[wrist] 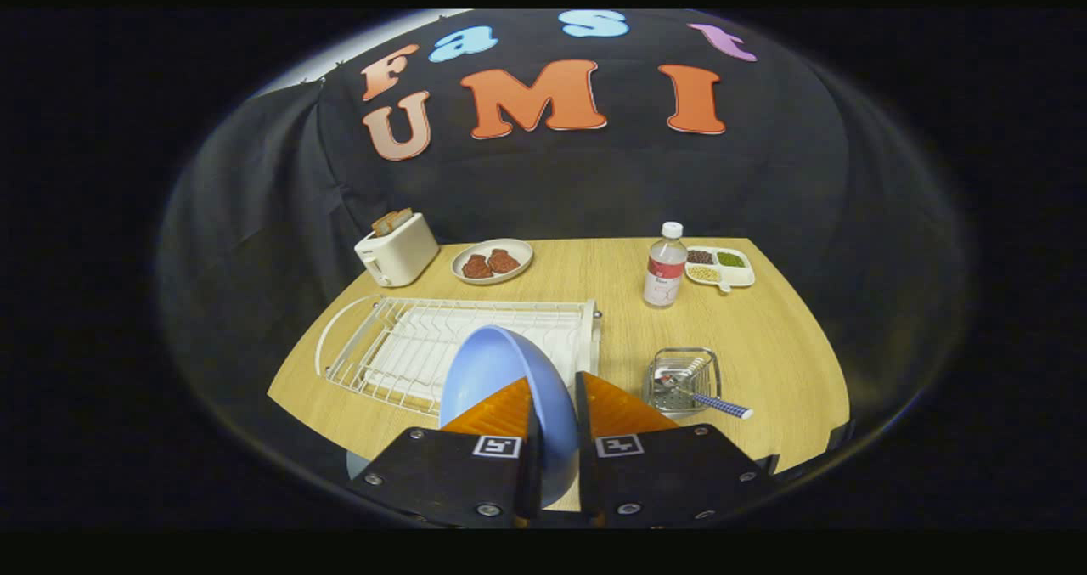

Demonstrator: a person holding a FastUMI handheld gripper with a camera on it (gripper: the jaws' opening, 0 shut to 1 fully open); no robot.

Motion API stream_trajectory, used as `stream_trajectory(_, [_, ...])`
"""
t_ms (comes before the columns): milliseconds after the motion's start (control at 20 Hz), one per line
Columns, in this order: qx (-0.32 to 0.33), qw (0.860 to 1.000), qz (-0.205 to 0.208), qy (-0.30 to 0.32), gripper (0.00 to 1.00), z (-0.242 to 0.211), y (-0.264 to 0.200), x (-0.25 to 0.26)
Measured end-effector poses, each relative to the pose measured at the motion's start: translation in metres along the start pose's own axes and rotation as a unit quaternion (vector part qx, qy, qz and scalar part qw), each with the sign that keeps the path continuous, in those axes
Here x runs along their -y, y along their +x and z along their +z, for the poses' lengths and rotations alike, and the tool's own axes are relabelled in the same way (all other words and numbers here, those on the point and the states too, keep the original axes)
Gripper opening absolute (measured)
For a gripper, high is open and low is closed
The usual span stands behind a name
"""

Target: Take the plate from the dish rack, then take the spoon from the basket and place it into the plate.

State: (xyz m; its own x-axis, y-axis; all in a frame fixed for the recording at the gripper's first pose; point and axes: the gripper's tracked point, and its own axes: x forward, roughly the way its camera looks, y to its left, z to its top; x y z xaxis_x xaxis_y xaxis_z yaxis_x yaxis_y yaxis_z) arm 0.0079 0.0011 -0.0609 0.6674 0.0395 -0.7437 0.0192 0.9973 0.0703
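The claw is clamped on the blue plate's rim, above the dish rack's near edge.

The light wooden desk carries a white wire dish rack, a white toaster, an oval plate of brown food, a clear plastic bottle, a white divided tray and a small metal mesh basket.
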Motion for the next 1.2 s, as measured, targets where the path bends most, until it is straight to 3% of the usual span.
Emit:
stream_trajectory(550, [-0.044,0.996,0.063,0.05,0.17,-0.092,0.004,0.0])
stream_trajectory(1200, [-0.087,0.979,0.083,0.164,0.18,-0.167,0.039,0.01])
